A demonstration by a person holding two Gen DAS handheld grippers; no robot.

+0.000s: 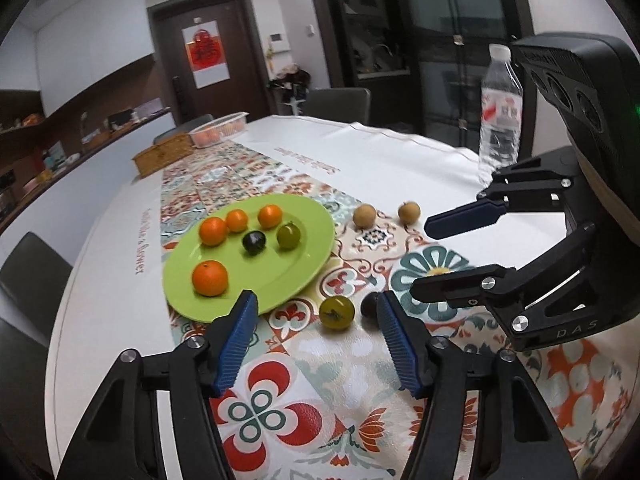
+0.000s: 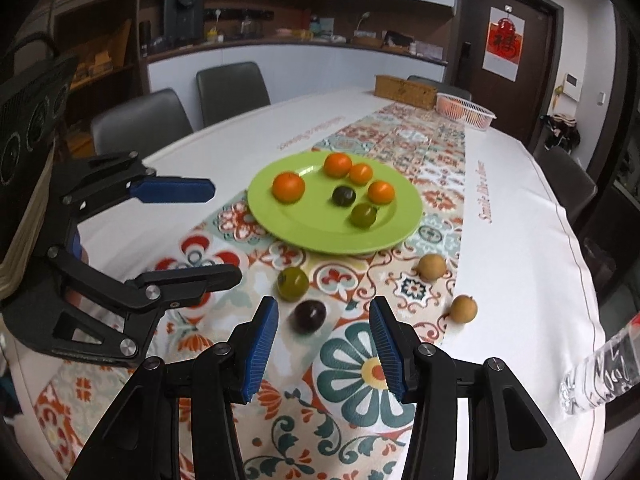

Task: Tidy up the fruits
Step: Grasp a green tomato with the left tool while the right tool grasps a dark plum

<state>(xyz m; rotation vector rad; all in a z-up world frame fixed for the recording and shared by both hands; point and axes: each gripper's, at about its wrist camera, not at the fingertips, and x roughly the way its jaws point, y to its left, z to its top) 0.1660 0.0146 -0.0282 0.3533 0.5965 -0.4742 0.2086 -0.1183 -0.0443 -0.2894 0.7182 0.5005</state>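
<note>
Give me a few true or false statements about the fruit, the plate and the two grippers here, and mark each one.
1. Six fruits lie on the green plate. True.
2. The right gripper clamps the dark fruit. False: open, holding nothing.
3. Two brown fruits lie on the tablecloth, off the plate. True.
4. The left gripper holds an orange. False: empty; that orange lies on the plate.

Water bottle upright nr table edge; wicker box beside pink basket at far end; chairs behind; patterned runner.
</note>
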